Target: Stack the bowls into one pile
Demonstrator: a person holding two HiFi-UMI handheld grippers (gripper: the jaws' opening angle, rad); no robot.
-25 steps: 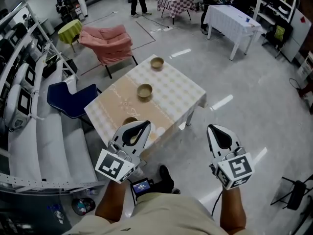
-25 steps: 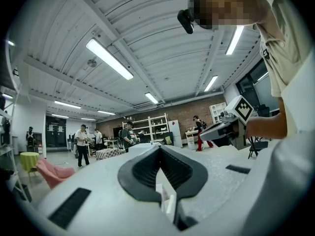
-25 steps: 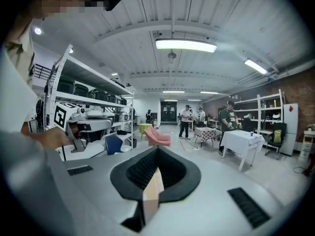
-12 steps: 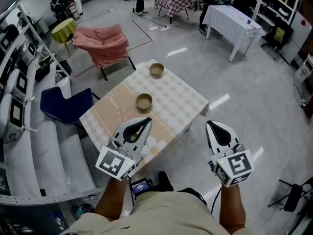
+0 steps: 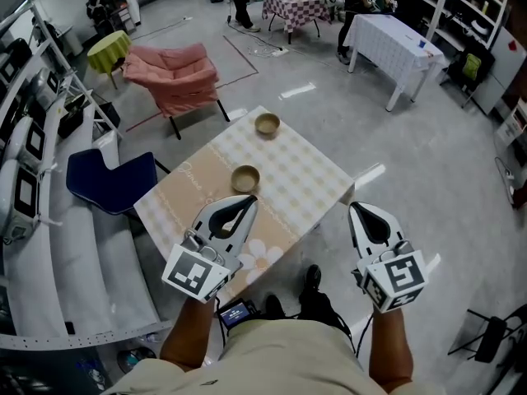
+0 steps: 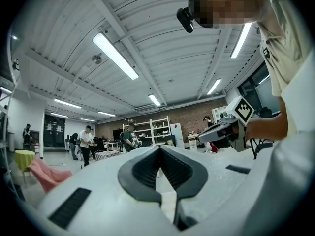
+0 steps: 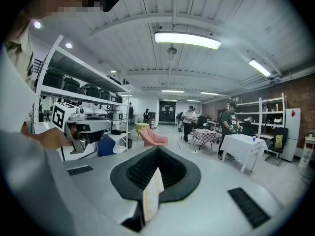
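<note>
In the head view a low table (image 5: 309, 183) with a checked cloth carries two tan bowls: one near the far corner (image 5: 267, 124), one at the middle (image 5: 245, 178). They stand apart, unstacked. My left gripper (image 5: 244, 202) hovers over the table's near side, its tips just short of the middle bowl, jaws shut and holding nothing. My right gripper (image 5: 362, 214) hangs beyond the table's right edge over the floor, shut and holding nothing too. Both gripper views look up across the room: the left gripper (image 6: 158, 151) and right gripper (image 7: 157, 150) show closed tips, with no bowls in sight.
A pink chair (image 5: 173, 72) and a blue chair (image 5: 111, 179) stand left of the table. Shelving (image 5: 33, 138) lines the left wall. A white table (image 5: 391, 44), a checked table (image 5: 296, 2) and a green round table (image 5: 107, 49) stand farther back, with people near them.
The view has shifted closer to the table. A third bowl, seen beside the left gripper a second ago, is now hidden behind it. Both grippers stay shut.
</note>
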